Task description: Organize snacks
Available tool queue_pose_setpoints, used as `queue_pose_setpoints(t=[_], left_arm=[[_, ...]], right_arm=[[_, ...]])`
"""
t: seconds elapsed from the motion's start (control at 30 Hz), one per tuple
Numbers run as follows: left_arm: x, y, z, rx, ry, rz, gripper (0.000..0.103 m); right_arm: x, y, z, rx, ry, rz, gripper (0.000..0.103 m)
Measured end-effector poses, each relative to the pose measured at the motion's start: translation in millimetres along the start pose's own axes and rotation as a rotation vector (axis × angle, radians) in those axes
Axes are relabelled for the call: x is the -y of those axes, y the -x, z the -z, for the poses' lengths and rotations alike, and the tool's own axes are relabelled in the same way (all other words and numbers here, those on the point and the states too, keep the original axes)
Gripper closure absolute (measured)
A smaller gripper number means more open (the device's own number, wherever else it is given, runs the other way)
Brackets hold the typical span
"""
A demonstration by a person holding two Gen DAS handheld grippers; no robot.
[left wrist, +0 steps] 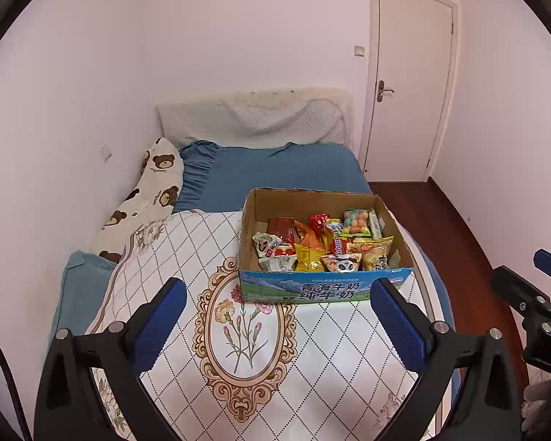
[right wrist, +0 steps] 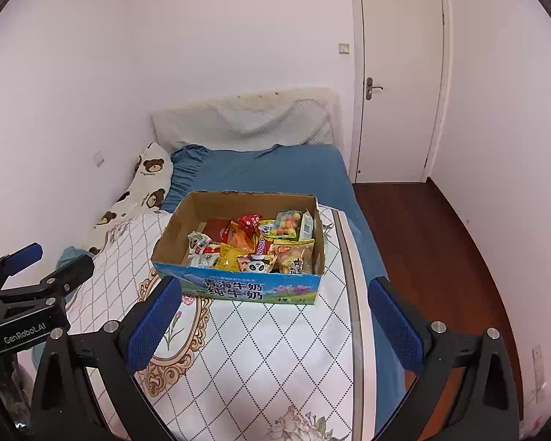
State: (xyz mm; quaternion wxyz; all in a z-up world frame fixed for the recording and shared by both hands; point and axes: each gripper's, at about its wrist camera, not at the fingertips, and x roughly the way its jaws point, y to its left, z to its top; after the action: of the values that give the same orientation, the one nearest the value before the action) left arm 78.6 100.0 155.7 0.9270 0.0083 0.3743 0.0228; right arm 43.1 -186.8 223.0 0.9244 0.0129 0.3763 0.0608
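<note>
Room: pale pink walls are seen on three sides; a closed white door (left wrist: 411, 77) is set in the far right corner.
Floor (right wrist: 433, 242): a strip of dark wood boards is left bare along the right side of the bed, running back to the door.
Bed (left wrist: 286, 172): it is pushed against the left wall, with a padded headboard at the far end; the blue sheet is exposed on the far half.
Quilt (left wrist: 187, 253): a white diamond-patterned cover with an oval flower medallion is spread over the near half; its banded right edge is seen close to the right edge of the bed in the right wrist view.
Bear pillow (left wrist: 147, 198): it is laid lengthwise along the left wall.
Cardboard box (left wrist: 323, 286): it is set open-topped on the quilt, right of the medallion, its near wall printed blue and green; bare quilt is left to its left and in front.
Snacks (left wrist: 323, 244): assorted packets are piled inside the box, mostly toward its near right part.
Left gripper (left wrist: 279, 325): the jaws are spread wide, nothing is held, and it is poised above the quilt short of the box.
Right gripper (right wrist: 273, 325): the jaws are spread wide and empty, over the quilt's right part, short of the box.
</note>
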Motion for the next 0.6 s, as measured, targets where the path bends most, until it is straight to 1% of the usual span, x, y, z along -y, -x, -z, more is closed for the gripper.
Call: queue_pose_setpoints(t=[0.23, 0.4, 0.6], left_arm=[[3.7, -28.5, -2.7, 0.005, 0.002, -0.037, 0.0], [4.4, -54.6, -7.7, -0.019, 0.01, -0.049, 0.0], [7.7, -86.5, -13.0, -0.052, 0.016, -0.054, 0.0]], right_arm=[[3.4, -15.8, -1.5, 0.006, -0.01, 0.012, 0.0], [8.8, -46.2, -3.4, -0.01, -0.026, 0.013, 0.0], [14.9, -80.5, -7.5, -0.028, -0.041, 0.046, 0.0]])
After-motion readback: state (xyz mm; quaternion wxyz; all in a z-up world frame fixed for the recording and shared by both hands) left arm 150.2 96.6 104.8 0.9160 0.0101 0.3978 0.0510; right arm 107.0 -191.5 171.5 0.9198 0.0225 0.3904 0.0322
